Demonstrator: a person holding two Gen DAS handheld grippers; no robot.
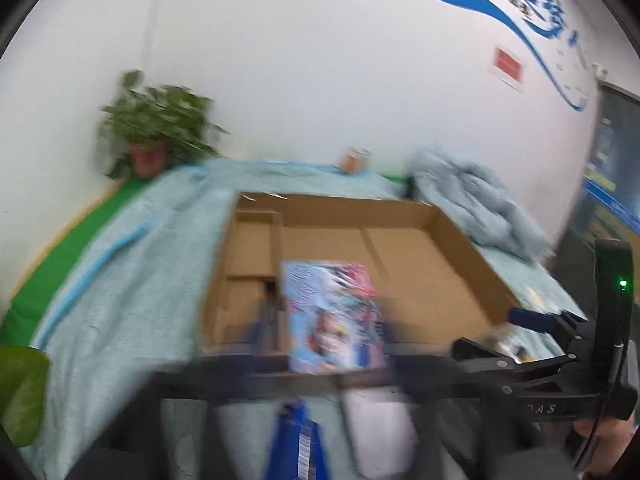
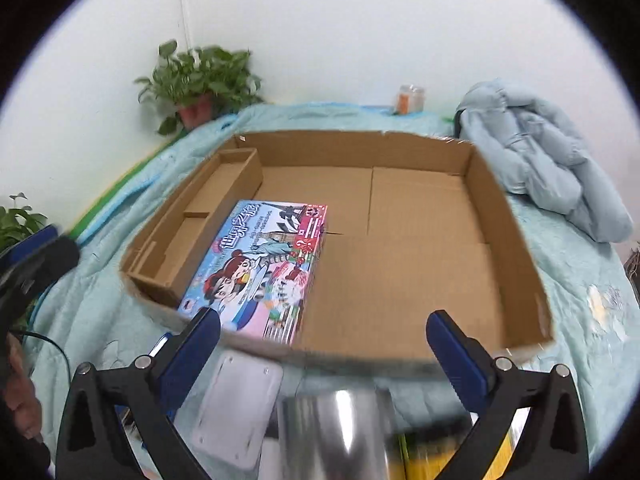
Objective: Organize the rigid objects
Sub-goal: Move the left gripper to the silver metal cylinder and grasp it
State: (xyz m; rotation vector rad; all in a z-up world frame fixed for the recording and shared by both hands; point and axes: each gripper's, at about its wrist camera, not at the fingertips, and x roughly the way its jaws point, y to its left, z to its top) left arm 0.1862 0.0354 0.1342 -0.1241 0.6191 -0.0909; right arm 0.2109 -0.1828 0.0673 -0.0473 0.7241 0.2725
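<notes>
A shallow cardboard tray (image 2: pixel 516 240) lies on a light blue cloth; it also shows in the left wrist view (image 1: pixel 472 256). A colourful game box (image 2: pixel 260 268) lies flat in the tray beside its left divider, and shows blurred in the left wrist view (image 1: pixel 332 316). My right gripper (image 2: pixel 324 336) is open and empty at the tray's near edge, above a shiny metal object (image 2: pixel 340 424) and a white flat device (image 2: pixel 240 404). My left gripper's own fingers are smeared by motion blur; it shows at the left edge of the right wrist view (image 2: pixel 36 264).
A potted plant (image 2: pixel 200 84) and a small jar (image 2: pixel 410 98) stand at the back by the wall. A bundled pale blue jacket (image 2: pixel 548 160) lies right of the tray. A blue box (image 1: pixel 296 440) lies below the left gripper. Another plant (image 2: pixel 16 220) is at left.
</notes>
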